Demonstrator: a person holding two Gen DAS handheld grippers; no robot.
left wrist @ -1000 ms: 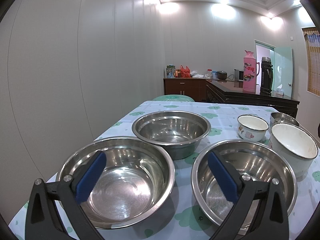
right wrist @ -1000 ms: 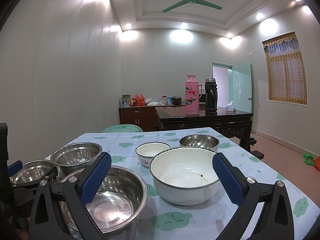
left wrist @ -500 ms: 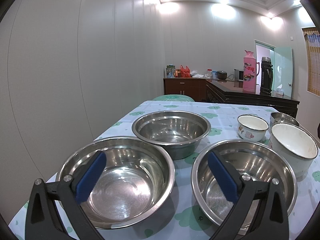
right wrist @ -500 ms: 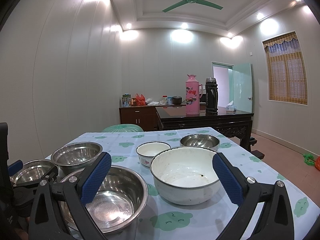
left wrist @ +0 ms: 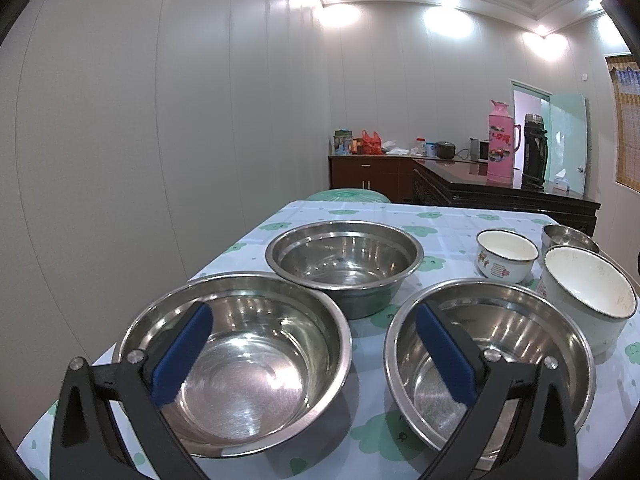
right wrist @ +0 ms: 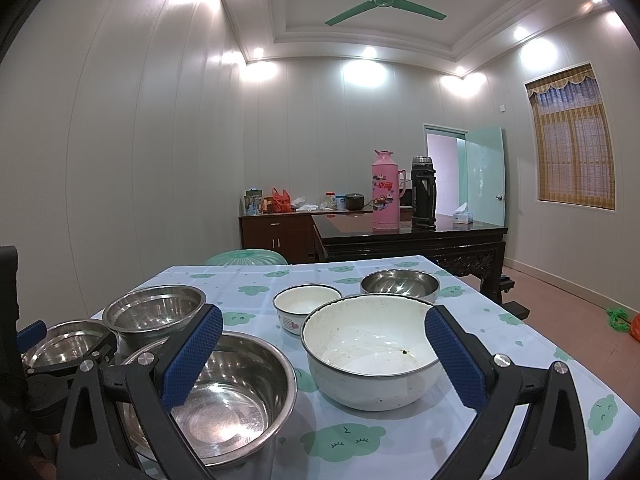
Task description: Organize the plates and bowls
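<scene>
Hovering over the near end of the table [left wrist: 452, 216], the left gripper [left wrist: 316, 354] has its blue-padded fingers [left wrist: 182, 354] spread wide with nothing between them, one finger over each of two big steel bowls. Under the left finger sits the near-left steel bowl [left wrist: 256, 364]; under the right finger, the near-right steel bowl [left wrist: 516, 348], just beside it but not touching as far as the view tells. Behind the pair, between them, stands a third steel bowl [left wrist: 344, 264], upright, its rim close to the near-left one.

Over on the right, the right gripper [right wrist: 324, 356] is also fully parted and empty, and right between its fingers lies the large white enamel bowl [right wrist: 372, 356], upright, with brown specks and smears on its inner wall. Neither pad touches its rim. Behind that sit a small white enamel bowl [right wrist: 306, 306] with a printed picture on its side and a small steel bowl [right wrist: 400, 284], near each other.

All six bowls rest separately on the cloud-print tablecloth [right wrist: 344, 440], none nested. From the right wrist view the left gripper's black frame shows at the left edge above its steel bowl.

Farther back, a dark wooden sideboard [right wrist: 408, 238] carries a pink thermos [right wrist: 385, 190] and a black flask [right wrist: 423, 192], and a green ceiling fan [right wrist: 382, 0] hangs overhead.
</scene>
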